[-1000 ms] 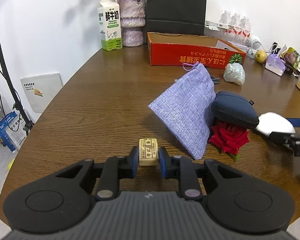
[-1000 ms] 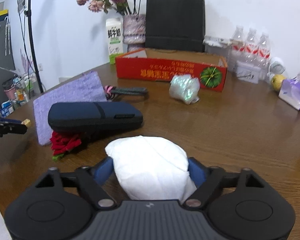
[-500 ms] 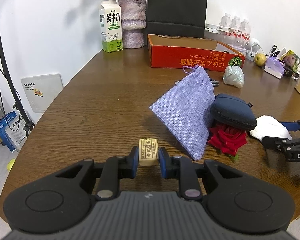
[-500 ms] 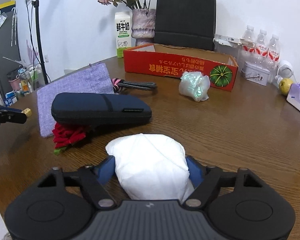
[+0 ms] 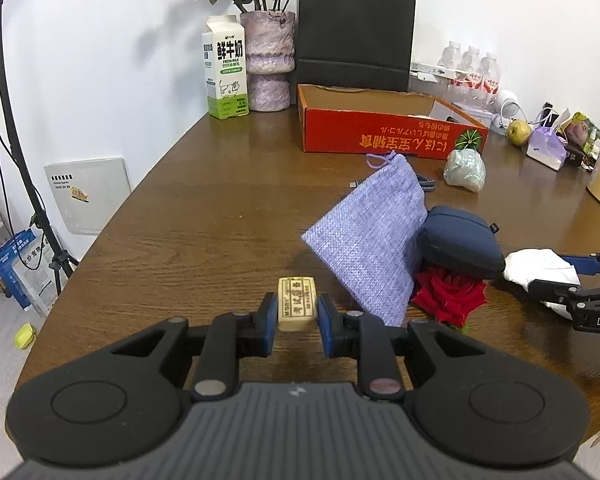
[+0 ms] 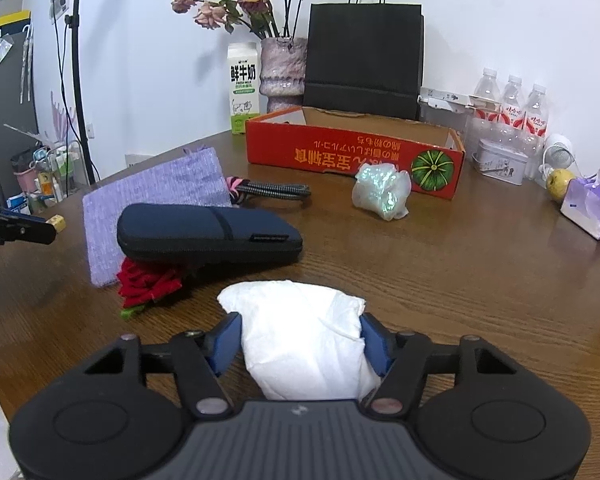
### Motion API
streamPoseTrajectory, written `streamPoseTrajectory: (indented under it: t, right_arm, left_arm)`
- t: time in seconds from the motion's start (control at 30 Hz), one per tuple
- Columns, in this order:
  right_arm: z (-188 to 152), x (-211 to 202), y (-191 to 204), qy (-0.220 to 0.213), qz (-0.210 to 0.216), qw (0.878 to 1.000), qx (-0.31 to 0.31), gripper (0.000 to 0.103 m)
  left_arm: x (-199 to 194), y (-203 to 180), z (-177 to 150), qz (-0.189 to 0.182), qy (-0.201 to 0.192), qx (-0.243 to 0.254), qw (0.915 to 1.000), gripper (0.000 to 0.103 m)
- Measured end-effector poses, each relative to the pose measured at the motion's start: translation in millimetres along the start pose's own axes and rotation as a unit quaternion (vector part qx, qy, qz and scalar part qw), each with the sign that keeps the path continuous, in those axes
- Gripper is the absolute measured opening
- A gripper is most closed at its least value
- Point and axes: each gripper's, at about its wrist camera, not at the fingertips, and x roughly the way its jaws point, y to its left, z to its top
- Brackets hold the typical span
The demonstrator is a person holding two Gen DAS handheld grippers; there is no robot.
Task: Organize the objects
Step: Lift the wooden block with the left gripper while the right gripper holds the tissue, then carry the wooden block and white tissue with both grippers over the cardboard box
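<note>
My left gripper point(image 5: 297, 312) is shut on a small cream eraser point(image 5: 297, 303) with printed characters, held above the near left part of the wooden table. My right gripper point(image 6: 300, 334) is shut on a white crumpled tissue wad point(image 6: 300, 332); it also shows in the left wrist view point(image 5: 540, 266). Between them lie a purple fabric pouch point(image 5: 370, 226), a dark blue zip case point(image 6: 208, 234) and a red fabric rose point(image 6: 146, 284). An open red cardboard box point(image 6: 352, 156) stands at the back.
An iridescent plastic wad point(image 6: 382, 190) and a braided cable point(image 6: 276, 190) lie before the box. A milk carton point(image 5: 225, 68), vase point(image 5: 268, 64) and black paper bag point(image 5: 354, 36) stand behind. Water bottles point(image 6: 512, 108), a tin and a purple packet point(image 6: 590, 210) sit right.
Both grippers have risen and pulled back slightly with their loads; the views now look more down on the table. Grips are unchanged.
</note>
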Motion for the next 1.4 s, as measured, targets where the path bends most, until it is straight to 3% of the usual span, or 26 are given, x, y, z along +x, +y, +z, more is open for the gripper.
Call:
streamPoseTrajectory:
  t: [0.67,1.4]
  right_arm:
    - [8.1,-12.2,-0.4,-0.021,-0.002,1.000,0.003,0.045]
    - [38.5,-17.7,-3.2,-0.049,0.002,0.999,-0.004,0.044]
  left_arm:
    - [-6.3,-2.6,5.2,-0.001,-0.008,0.003,1.0000,0.022]
    - [-1.4,-24.4,43.9,-0.015,-0.028,0.018,0.9993,0.022]
